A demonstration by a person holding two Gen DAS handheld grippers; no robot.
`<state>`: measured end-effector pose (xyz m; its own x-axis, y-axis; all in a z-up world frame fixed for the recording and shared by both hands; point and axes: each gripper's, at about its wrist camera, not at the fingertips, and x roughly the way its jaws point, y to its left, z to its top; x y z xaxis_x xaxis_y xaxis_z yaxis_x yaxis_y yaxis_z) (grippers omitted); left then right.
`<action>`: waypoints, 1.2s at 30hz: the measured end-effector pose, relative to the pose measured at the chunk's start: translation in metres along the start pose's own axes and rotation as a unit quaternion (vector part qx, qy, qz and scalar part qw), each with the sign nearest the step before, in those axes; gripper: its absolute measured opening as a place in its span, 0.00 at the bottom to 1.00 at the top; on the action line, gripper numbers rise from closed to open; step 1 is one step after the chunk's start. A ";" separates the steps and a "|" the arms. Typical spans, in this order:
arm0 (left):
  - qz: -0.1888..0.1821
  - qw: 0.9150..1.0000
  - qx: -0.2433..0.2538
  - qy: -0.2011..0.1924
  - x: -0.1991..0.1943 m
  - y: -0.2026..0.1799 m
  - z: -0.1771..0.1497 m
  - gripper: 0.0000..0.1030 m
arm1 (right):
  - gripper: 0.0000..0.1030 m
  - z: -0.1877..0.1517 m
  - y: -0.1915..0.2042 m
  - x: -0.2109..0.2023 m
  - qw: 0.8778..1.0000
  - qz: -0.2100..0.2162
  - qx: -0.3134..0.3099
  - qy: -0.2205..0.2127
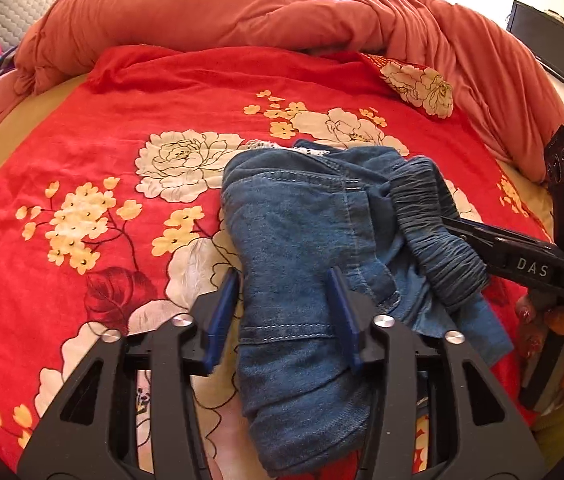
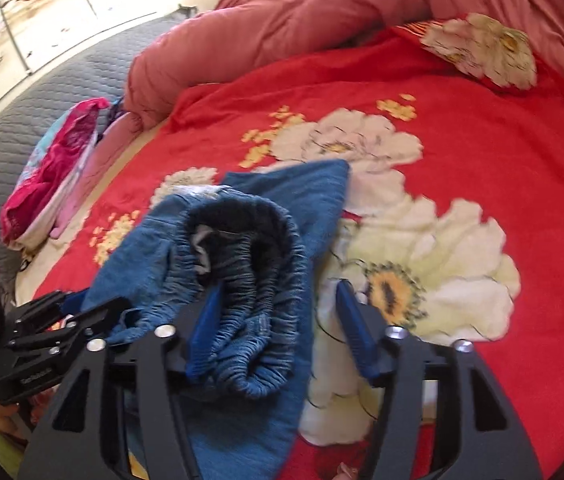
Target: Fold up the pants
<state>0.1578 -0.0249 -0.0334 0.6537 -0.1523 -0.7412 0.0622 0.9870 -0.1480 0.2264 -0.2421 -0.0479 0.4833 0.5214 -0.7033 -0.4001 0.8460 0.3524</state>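
On the bed: the red floral bedspread (image 1: 82,128) carried everything you were working with, and a rumpled orange duvet (image 1: 282,8) was heaped along its far side, well apart from the work.

Pants, place: the blue denim pants (image 1: 302,240) lay bunched in the middle of the bedspread, directly ahead of both of your hands and touching both tools.

Pants, long axis: in the left wrist view the denim ran from near the camera away towards the duvet, so its length lay roughly along the line your left tool pointed.

Waistband: the gathered elastic waistband (image 2: 250,264) sat on the right-hand end of the bundle, looped open, on the side of your right hand (image 1: 562,344).

Nearer hand: your right hand was the nearer one to the waistband; your left was nearer the leg fabric.

Left gripper (image 1: 286,316): its jaws stood apart with a fold of leg denim between them; the blue pads flanked the cloth without visibly pinching it, so I judged it not clamped.

Right gripper (image 2: 278,328): its jaws stood wide, one blue pad tucked into the waistband gathers, the other clear over the bedspread, so it held nothing.

Next move, as a judgement: you probably needed to re-grip each end and draw the bundle out flat before folding.
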 end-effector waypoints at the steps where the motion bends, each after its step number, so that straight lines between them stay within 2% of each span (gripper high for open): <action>1: 0.000 1.000 0.000 0.000 -0.001 0.001 -0.001 0.46 | 0.63 -0.002 -0.001 -0.002 1.000 -0.002 0.006 -0.001; 5: 0.003 1.000 -0.004 -0.001 -0.011 0.003 -0.005 0.51 | 0.69 -0.006 0.002 -0.018 1.000 -0.018 0.002 -0.022; 7: 0.007 1.000 -0.002 -0.006 -0.018 0.002 -0.008 0.57 | 0.79 -0.009 0.007 -0.033 0.999 -0.028 -0.007 -0.043; 10: 0.011 1.000 0.002 -0.016 -0.033 0.000 -0.011 0.64 | 0.83 -0.014 0.018 -0.053 0.996 -0.045 -0.022 -0.075; 12: 0.013 1.000 0.006 -0.022 -0.044 -0.001 -0.014 0.68 | 0.93 -0.020 0.025 -0.067 0.994 -0.049 -0.032 -0.094; 20: 0.012 0.999 0.000 -0.040 -0.078 -0.001 -0.029 0.91 | 0.95 -0.041 0.057 -0.104 0.983 -0.088 -0.080 -0.139; 29: 0.016 0.999 -0.008 -0.044 -0.099 -0.005 -0.063 0.91 | 0.95 -0.071 0.065 -0.123 0.982 -0.104 -0.082 -0.131; 36: 0.014 0.999 -0.019 -0.025 -0.095 -0.008 -0.088 0.91 | 0.95 -0.091 0.063 -0.123 0.986 -0.106 -0.063 -0.114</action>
<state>0.0290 -0.0224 -0.0195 0.6911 -0.1217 -0.7125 0.0156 0.9880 -0.1537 0.0705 -0.2629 0.0048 0.7235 0.3583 -0.5901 -0.3584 0.9255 0.1226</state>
